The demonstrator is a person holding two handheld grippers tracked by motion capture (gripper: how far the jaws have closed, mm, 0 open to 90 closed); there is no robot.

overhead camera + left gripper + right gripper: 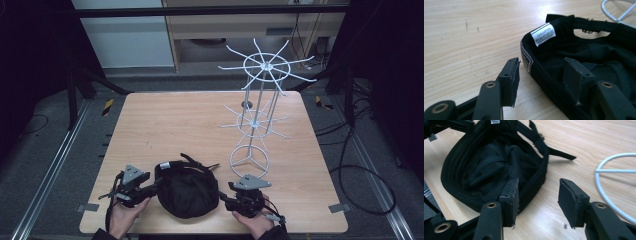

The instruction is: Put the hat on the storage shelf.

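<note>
**Black cap upside down near front edge of bench, both tongs open at its rim**

Black cap (pixel 187 190) lies crown-down, opening up, at the near edge of the wooden bench (pixel 165 125), between the two hands. Inside is dark; seams and folds hard to make out. White label (pixel 543 34) sewn inside the rim reads "100% COTTON"; smaller print below too blurred to read. Back strap (pixel 560 153) trails off flat on the wood, toward the rack.

Left tongs (pixel 544 72) wide open, straddling the cap's rim: one jaw outside over bare wood, other jaw inside the cap. Can't tell if either pad touches the fabric. Nothing gripped.

Right tongs (pixel 539 200) also wide open. One jaw sits at the rim on the cap's right side, w/ fabric just behind it; contact unclear. Other jaw over bare wood. Nothing gripped.

In the high view, left hand (pixel 125 215) and right hand (pixel 255 222) come in from the bottom edge, forearms cut off.

White wire rack (pixel 257 105) stands on the right half of the bench, its ring base just beyond the right tongs, spoked tiers above. Gripper views show the base cut off by the frame edge.
</note>
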